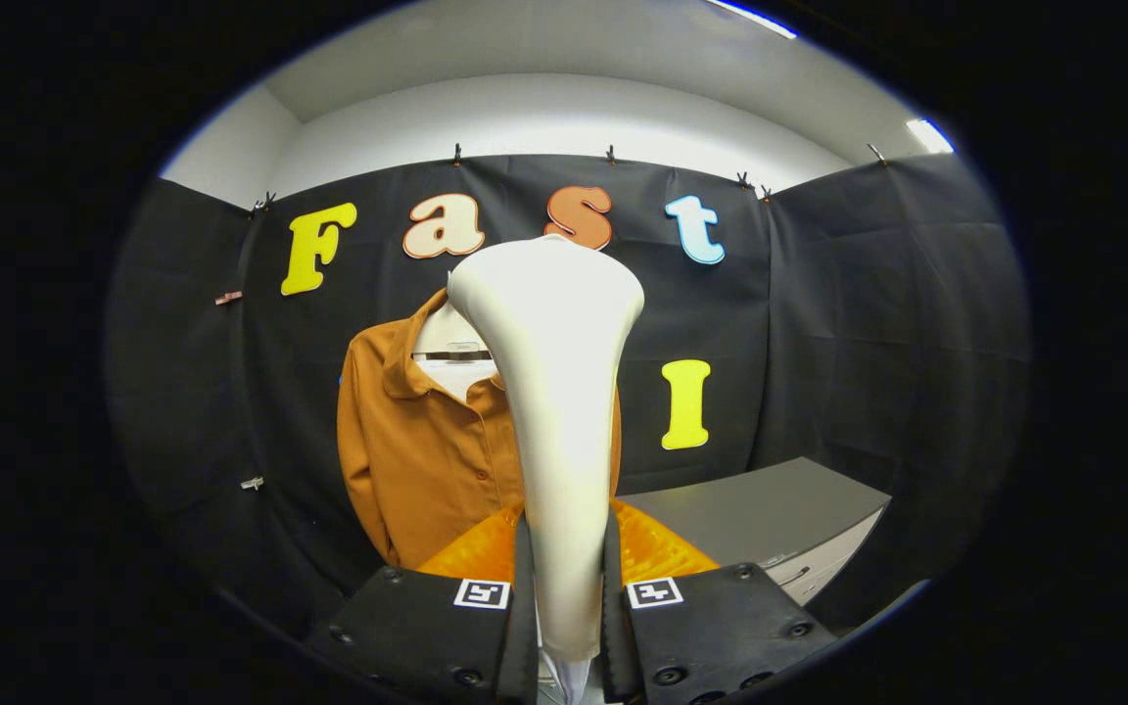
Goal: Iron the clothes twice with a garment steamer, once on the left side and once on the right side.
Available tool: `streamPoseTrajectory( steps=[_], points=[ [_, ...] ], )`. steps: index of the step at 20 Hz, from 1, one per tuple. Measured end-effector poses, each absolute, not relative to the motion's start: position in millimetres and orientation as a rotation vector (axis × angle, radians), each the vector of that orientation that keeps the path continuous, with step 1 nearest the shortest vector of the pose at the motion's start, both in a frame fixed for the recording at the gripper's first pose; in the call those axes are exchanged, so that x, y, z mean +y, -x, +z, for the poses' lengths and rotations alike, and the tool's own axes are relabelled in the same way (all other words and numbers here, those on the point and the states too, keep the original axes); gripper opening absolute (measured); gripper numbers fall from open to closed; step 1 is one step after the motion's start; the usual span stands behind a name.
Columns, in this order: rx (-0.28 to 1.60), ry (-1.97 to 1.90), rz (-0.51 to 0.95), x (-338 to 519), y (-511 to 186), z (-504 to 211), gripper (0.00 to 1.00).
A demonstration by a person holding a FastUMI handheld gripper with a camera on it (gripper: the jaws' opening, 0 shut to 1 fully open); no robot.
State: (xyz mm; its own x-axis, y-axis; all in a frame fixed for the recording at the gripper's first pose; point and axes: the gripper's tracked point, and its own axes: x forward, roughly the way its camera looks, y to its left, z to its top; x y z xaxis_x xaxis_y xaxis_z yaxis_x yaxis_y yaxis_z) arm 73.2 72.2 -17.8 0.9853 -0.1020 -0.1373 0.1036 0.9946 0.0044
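Steamer (559, 392) clamped upright between jaws of gripper (569, 612), centre frame, short of orange shirt (422, 450) hung centre-left on wall. Judged: grasp done; both passes left.

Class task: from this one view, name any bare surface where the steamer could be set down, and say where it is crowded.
Free: the grey cabinet top, right of the orange shirt. Crowded: the gripper is shut on the steamer, close before the shirt.
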Motion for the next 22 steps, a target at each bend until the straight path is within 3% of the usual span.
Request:
streamPoseTrajectory(
  steps=[22],
  points=[
    [0.122, 0.011, -0.106, 76, -59, -18, 0.29]
  ],
)
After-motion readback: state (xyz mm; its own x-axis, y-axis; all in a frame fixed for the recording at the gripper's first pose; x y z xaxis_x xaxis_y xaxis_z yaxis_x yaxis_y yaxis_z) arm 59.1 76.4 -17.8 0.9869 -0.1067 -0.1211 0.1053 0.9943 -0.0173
